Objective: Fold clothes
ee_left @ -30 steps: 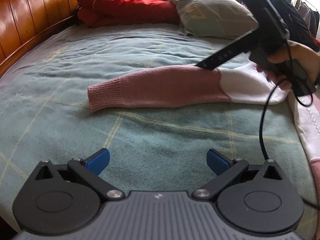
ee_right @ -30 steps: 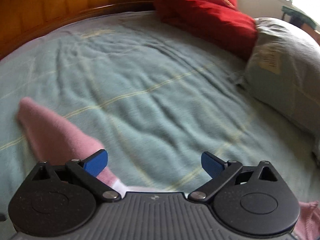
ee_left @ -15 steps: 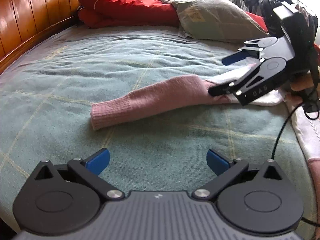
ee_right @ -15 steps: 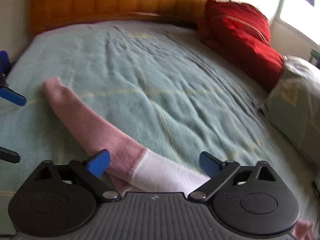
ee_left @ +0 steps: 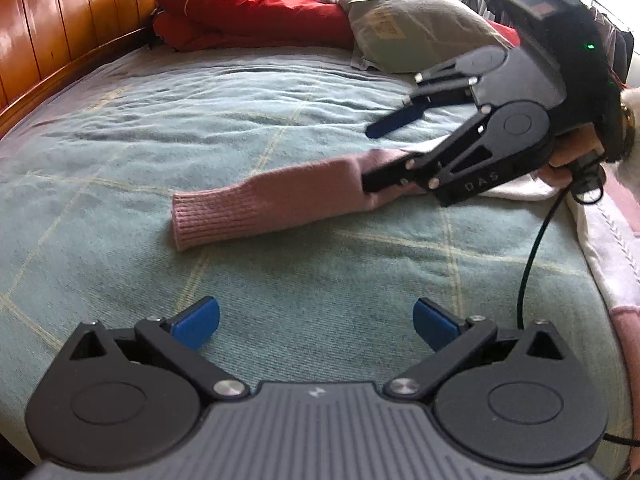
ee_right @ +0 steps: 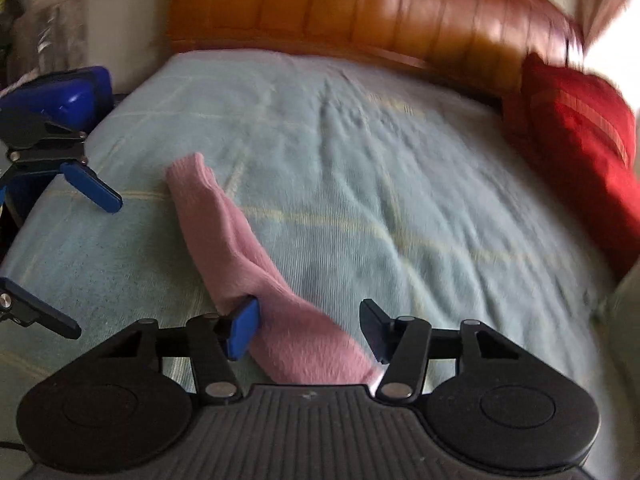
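Pink sleeve (ee_left: 272, 196) lies flat across the green blanket (ee_left: 200, 120), cuff twd the wooden bed frame (ee_right: 360, 4), white sweater body (ee_left: 600, 232) at the bed edge. We see the R gripper (ee_right: 308, 328) straddling the sleeve, jaws closing; one blue pad (ee_right: 242, 330) touches the knit, the other stands apart, so no grip yet. L gripper (ee_left: 316, 326) hovers over bare blanket nr the cuff, jaws wide, nothing btw them. Red pillow (ee_left: 248, 4) and grey pillow (ee_left: 412, 24) sit beyond.

Right gripper (ee_right: 308, 330) — jaws closing
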{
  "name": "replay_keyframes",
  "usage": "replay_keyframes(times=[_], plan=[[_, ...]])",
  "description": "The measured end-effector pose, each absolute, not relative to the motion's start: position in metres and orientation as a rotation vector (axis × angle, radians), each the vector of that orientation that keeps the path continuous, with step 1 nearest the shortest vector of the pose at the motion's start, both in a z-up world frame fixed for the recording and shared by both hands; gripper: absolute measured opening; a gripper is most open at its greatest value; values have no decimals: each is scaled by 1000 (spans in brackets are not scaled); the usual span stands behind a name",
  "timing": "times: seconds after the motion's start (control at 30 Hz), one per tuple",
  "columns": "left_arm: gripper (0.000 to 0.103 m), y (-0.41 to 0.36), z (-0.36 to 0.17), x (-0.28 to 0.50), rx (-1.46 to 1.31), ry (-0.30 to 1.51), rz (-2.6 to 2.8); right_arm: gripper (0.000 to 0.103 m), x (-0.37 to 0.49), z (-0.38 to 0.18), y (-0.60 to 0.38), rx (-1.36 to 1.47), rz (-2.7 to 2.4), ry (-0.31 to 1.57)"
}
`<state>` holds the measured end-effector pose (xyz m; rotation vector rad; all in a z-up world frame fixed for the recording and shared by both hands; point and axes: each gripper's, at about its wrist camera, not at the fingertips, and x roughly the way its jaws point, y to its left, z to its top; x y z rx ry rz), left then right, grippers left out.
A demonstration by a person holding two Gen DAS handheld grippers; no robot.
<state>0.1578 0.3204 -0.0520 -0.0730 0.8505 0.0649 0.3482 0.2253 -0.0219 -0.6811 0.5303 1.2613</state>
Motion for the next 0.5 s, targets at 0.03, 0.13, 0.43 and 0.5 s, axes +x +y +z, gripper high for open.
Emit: replay_keyframes(times=[0.03,0.13,0.43,0.5], plan=[[102,320,-53,158,-72,852,63,61,347,-21,226,-692,1282,516],[102,318,-54,159,-70,854,63,51,346,-23,233,-741,1333,563],[102,320,-56,155,-79,845,61,10,343,-12,234,-779,1231,501],[102,320,-55,156,-82,841,56,10,349,-10,237,-769,1197,482]])
